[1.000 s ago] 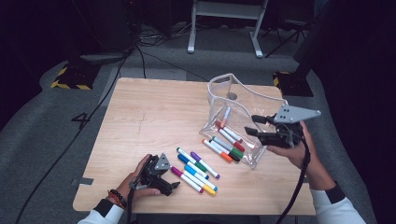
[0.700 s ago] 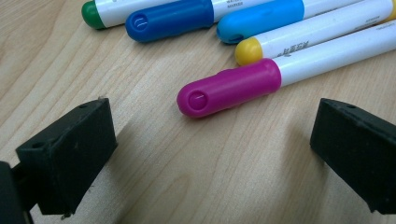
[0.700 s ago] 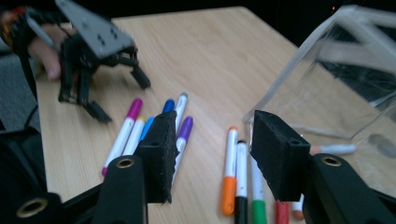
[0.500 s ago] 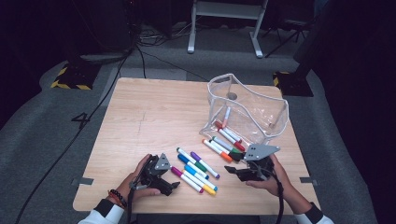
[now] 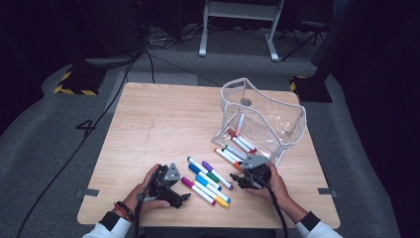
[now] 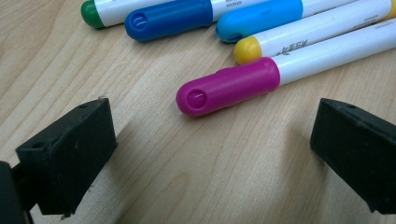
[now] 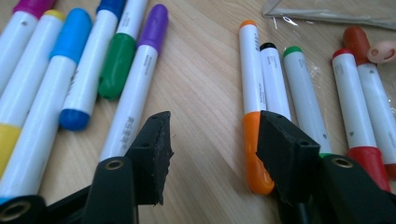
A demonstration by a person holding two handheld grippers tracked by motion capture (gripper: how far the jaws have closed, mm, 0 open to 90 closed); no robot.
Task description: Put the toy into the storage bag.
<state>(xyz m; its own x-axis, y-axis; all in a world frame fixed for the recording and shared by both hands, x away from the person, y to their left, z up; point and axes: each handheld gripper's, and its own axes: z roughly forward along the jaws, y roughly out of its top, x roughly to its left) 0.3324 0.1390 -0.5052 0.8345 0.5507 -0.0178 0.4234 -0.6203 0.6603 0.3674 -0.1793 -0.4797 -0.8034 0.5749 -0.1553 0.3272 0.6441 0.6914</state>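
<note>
Several capped markers (image 5: 208, 179) lie loose on the wooden table (image 5: 158, 129), and more rest at the mouth of a clear plastic pouch (image 5: 267, 116). My left gripper (image 5: 182, 194) sits low at the front. Its jaws are wide open, and the magenta marker (image 6: 229, 86) lies just beyond my left gripper (image 6: 210, 144). My right gripper (image 5: 241, 175) is down by the table in front of the pouch. My right gripper (image 7: 215, 128) has just been opening its jaws over bare wood, with the purple marker (image 7: 140, 74) to its left and the orange marker (image 7: 252, 116) against its right jaw.
The pouch stands upright at the back right, its open mouth toward me, with one marker (image 5: 239, 124) deep inside. Black, green and red markers (image 7: 303, 98) lie on the pouch's clear flap (image 7: 327, 14). Cables trail from both grippers off the front edge.
My right gripper has come down from beside the pouch's right end to the table in front of it, next to the loose markers. The left gripper has stayed put.
</note>
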